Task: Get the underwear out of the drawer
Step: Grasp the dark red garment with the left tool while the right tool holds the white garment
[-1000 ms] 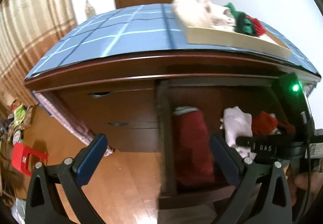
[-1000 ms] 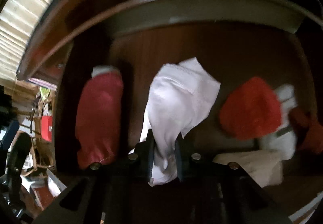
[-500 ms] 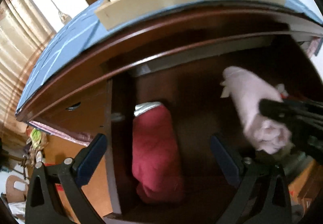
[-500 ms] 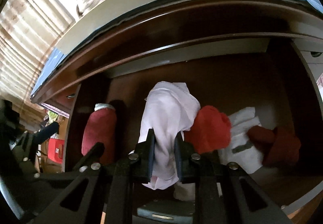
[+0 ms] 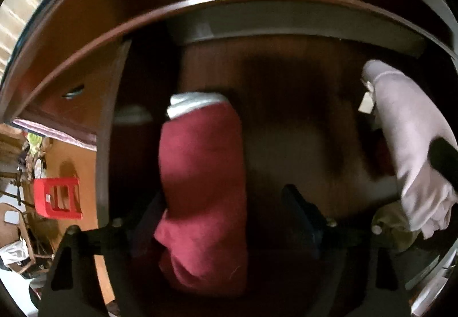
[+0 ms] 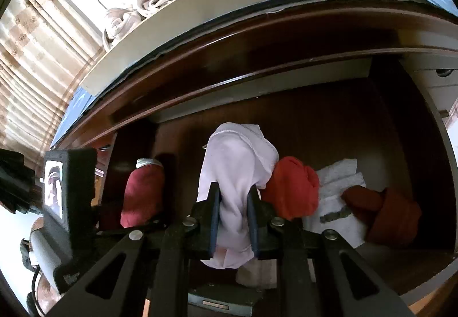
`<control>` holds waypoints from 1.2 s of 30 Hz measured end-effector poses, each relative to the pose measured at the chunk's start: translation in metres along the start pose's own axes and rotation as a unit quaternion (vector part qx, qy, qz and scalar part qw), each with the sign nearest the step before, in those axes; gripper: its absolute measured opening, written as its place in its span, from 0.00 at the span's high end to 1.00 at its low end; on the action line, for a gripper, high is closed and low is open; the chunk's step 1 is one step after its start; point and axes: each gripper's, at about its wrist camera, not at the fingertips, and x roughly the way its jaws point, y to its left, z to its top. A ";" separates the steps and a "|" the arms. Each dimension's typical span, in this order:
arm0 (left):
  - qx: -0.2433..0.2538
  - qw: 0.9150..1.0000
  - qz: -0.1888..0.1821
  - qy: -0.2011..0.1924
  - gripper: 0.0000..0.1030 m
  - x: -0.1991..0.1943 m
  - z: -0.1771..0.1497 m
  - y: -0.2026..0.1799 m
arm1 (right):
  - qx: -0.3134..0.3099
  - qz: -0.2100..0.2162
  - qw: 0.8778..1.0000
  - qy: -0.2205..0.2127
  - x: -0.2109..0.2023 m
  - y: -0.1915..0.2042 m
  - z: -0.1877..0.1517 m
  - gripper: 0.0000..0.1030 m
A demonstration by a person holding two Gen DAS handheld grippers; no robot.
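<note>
Left wrist view looks steeply down into the open drawer, and the dark red underwear, rolled into a long bundle with a pale waistband at its far end, lies right between the two fingers of the left tool. Its long axis runs away from the tool, along the line the tool points, so the jaws straddle the roll across its narrow width. The left finger is mostly hidden behind the cloth; the right finger stands clear of it with a gap of drawer floor between. The jaws have just been closing in from their widest, with the roll between them, but the pads do not yet press it, so I read this tool as open around the bundle. The next move turns on that remaining gap shutting from the right.

Right wrist view shows the right tool clamped on pale pink underwear, the cloth pinched between its narrow-set pads and bunching out above and below them. It hangs near the drawer's front, tilted downward. Beyond it on the drawer floor, to its right, lie a red rolled piece, a white folded cloth and another dark red piece. On the desk above, a shallow tray holds clothes.
</note>
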 end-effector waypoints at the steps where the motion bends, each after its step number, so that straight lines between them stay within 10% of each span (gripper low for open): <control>1: 0.002 1.000 -0.001 0.002 0.20 0.000 0.000 0.000 | -0.001 0.002 1.000 0.001 -0.001 0.000 0.000 0.81; 10: 0.042 0.999 -0.004 0.010 0.39 0.005 -0.002 -0.007 | -0.026 -0.003 1.000 0.017 -0.001 -0.003 0.003 0.81; 13: 0.039 0.999 -0.008 -0.010 0.58 0.000 -0.002 0.001 | -0.033 -0.006 0.999 0.013 -0.007 -0.009 0.004 0.81; 14: 0.034 0.999 -0.029 -0.017 0.79 -0.003 -0.002 0.005 | -0.040 -0.009 0.999 0.007 -0.010 -0.011 0.003 0.81; 16: 0.011 0.995 -0.101 -0.014 0.80 -0.006 -0.002 0.014 | -0.047 -0.010 0.999 0.004 -0.012 -0.012 0.002 0.81; 25: 0.037 0.980 -0.179 -0.077 0.85 -0.034 -0.008 0.007 | -0.082 -0.044 0.996 0.019 -0.010 -0.027 -0.010 0.81; 36: 0.058 0.988 -0.143 -0.026 0.75 -0.017 0.025 -0.037 | -0.052 0.035 0.994 0.085 0.005 -0.035 -0.005 0.77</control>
